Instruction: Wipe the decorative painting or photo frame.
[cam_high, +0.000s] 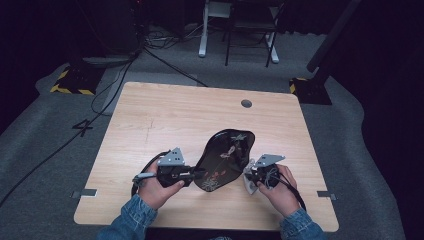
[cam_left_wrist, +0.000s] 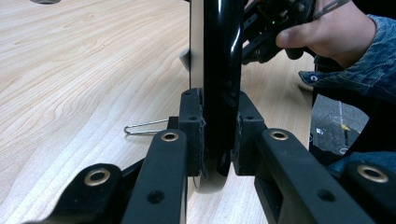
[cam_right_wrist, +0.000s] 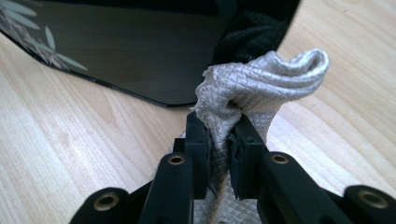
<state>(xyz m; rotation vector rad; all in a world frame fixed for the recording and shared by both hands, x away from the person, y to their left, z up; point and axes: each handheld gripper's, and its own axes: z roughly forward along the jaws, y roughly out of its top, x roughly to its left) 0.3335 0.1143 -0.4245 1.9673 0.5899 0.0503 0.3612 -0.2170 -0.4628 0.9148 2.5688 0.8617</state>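
The left gripper is pinching the near-left rim of a black tray, its jaws pressed tight on either side of the rim, as the left gripper view shows, where the tray is standing on edge between them. The right gripper is clamping a bunched grey cloth; in the right gripper view the cloth is folding up and over the jaws, just beside the tray's dark face.

The tray is lying on the near half of the table, between the two hands, its long axis running from near-left to far-right. Its printed face seems tilted up rather than lying flat, lifted at the left gripper's end, though how steeply is hard to judge from above.

The work in hand looks like wiping the tray with the cloth. What matters for the next stroke is that the tray lies to the left of the cloth and slightly farther off, with its right edge almost touching the right gripper. The right hand is therefore the nearer one for wiping, likely sweeping leftward and away along the long axis, while the left hand is serving as the anchor.
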